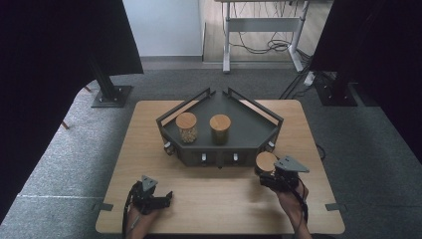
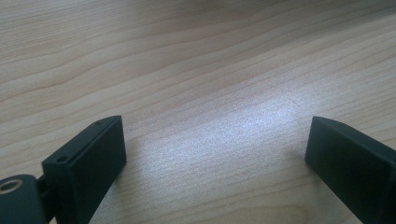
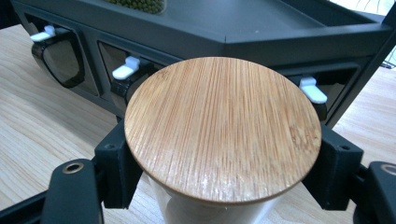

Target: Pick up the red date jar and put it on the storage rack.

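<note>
Left gripper [image 1: 166, 196]: jaws apart, idle on the pale wooden table [image 1: 219, 199]. Dark corner shelf [image 1: 219, 144]: two bamboo-lidded jars on top. Right gripper [image 1: 268, 175]: clamped on a third round bamboo-lidded glass jar [image 3: 223, 128], just before the shelf; keep upright, clear the rail.

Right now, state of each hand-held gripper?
Left hand-held gripper: open, nothing between its jaws, over the table.
Right hand-held gripper: shut on the jar with the bamboo lid.

You'll find no readable text, label, brand, number or sign on anything in these views
</note>
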Action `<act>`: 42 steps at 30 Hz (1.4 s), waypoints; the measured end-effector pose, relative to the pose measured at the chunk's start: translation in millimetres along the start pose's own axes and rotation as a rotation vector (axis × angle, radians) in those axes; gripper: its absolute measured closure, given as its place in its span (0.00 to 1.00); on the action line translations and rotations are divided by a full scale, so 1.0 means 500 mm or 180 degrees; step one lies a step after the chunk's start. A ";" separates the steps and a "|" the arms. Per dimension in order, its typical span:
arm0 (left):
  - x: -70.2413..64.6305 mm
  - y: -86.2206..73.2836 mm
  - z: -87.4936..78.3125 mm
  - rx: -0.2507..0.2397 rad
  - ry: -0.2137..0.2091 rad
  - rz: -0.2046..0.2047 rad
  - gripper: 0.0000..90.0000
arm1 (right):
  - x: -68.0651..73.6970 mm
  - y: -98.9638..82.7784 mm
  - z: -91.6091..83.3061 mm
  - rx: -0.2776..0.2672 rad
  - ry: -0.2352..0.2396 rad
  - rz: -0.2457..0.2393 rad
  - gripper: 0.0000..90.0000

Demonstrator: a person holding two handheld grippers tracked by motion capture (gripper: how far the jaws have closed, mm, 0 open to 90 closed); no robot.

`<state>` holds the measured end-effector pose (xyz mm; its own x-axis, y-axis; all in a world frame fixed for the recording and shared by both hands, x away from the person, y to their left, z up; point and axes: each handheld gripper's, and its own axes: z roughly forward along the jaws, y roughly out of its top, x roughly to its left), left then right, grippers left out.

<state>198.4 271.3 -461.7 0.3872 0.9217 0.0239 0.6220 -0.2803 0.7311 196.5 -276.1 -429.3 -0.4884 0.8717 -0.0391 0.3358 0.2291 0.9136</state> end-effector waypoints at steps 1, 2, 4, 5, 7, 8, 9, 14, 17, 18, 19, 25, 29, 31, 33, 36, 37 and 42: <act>0.000 0.000 0.000 0.0000 0.0000 0.0000 0.05 | 0.001 0.002 -0.001 -0.0005 -0.0001 -0.0004 0.27; 0.000 0.000 0.000 0.0000 0.0000 0.0000 0.05 | 0.002 0.005 -0.003 -0.0014 -0.0003 -0.0012 0.27; 0.000 0.000 0.000 -0.0001 0.0000 0.0000 0.05 | 0.002 0.010 -0.007 -0.0029 0.0002 -0.0025 0.27; 0.000 0.000 0.000 0.0000 0.0000 0.0000 0.05 | 0.003 0.013 -0.008 -0.0036 0.0002 -0.0035 0.27; 0.000 0.000 0.000 0.0000 -0.0001 0.0001 0.05 | 0.004 0.017 -0.012 -0.0053 -0.0002 -0.0044 0.27; 0.000 0.000 0.000 0.0000 -0.0002 0.0001 0.05 | 0.003 0.020 -0.014 -0.0062 -0.0002 -0.0037 0.27; 0.000 0.000 0.000 0.0000 -0.0002 0.0001 0.05 | 0.003 0.023 -0.015 -0.0067 -0.0001 -0.0024 0.27; 0.000 0.000 0.000 0.0001 -0.0003 0.0003 0.05 | 0.003 0.036 -0.020 -0.0076 0.0012 -0.0040 0.27; 0.000 0.000 0.000 0.0001 -0.0004 0.0004 0.05 | 0.002 0.044 -0.021 -0.0081 0.0009 -0.0038 0.27; 0.000 0.000 0.000 0.0001 -0.0005 0.0004 0.05 | 0.002 0.046 -0.022 -0.0085 0.0003 -0.0033 0.27; 0.000 0.000 0.000 0.0001 -0.0006 0.0005 0.05 | 0.001 0.048 -0.022 -0.0092 -0.0001 -0.0033 0.27; 0.001 0.000 0.000 0.0000 -0.0009 0.0005 0.05 | 0.002 0.064 -0.023 -0.0089 -0.0011 -0.0056 0.27; 0.000 -0.001 0.001 -0.0007 -0.0012 0.0000 0.05 | 0.002 0.073 -0.024 -0.0096 -0.0028 -0.0061 0.27; 0.001 0.000 0.000 -0.0001 -0.0013 0.0009 0.05 | 0.002 0.076 -0.023 -0.0107 -0.0035 -0.0060 0.27; 0.001 0.000 0.000 0.0003 -0.0013 0.0013 0.05 | 0.002 0.081 -0.023 -0.0108 -0.0041 -0.0070 0.27; 0.001 0.000 0.000 -0.0001 -0.0014 0.0009 0.05 | 0.002 0.088 -0.021 -0.0113 -0.0048 -0.0068 0.27; 0.001 0.000 0.000 -0.0001 -0.0013 0.0009 0.05 | 0.001 0.090 -0.021 -0.0119 -0.0046 -0.0070 0.27; 0.001 0.000 0.000 -0.0002 -0.0015 0.0008 0.05 | 0.000 0.099 -0.017 -0.0108 -0.0066 -0.0087 0.27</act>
<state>198.6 271.6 -461.9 0.3918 0.9198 0.0225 0.6207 -0.2823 0.7315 206.4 -268.3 -380.5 -0.4801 0.8742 -0.0724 0.2948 0.2385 0.9253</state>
